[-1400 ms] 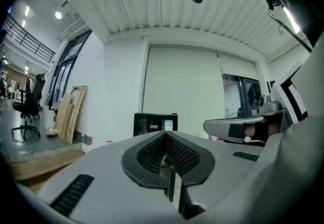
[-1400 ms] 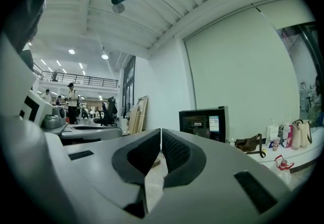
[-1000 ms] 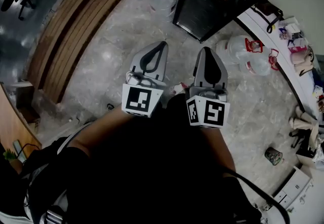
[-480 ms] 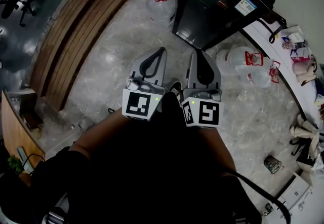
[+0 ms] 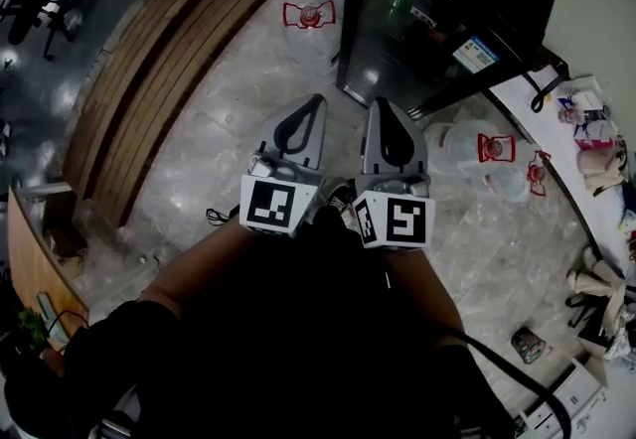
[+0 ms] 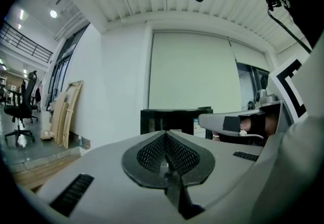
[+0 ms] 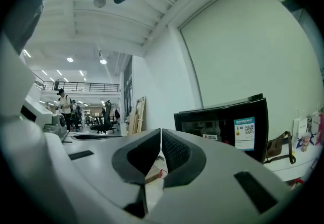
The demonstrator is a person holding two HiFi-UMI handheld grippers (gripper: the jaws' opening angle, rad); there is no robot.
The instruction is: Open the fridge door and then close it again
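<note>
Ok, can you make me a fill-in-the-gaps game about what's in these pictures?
1. The fridge is the colour ____.
2. The water jugs on the floor next to it have ____ tops.
3. The long bench is made of ____.
4. The left gripper and the right gripper both have their jaws ____, with nothing between them.
Missing words: black, red, wood, shut.
</note>
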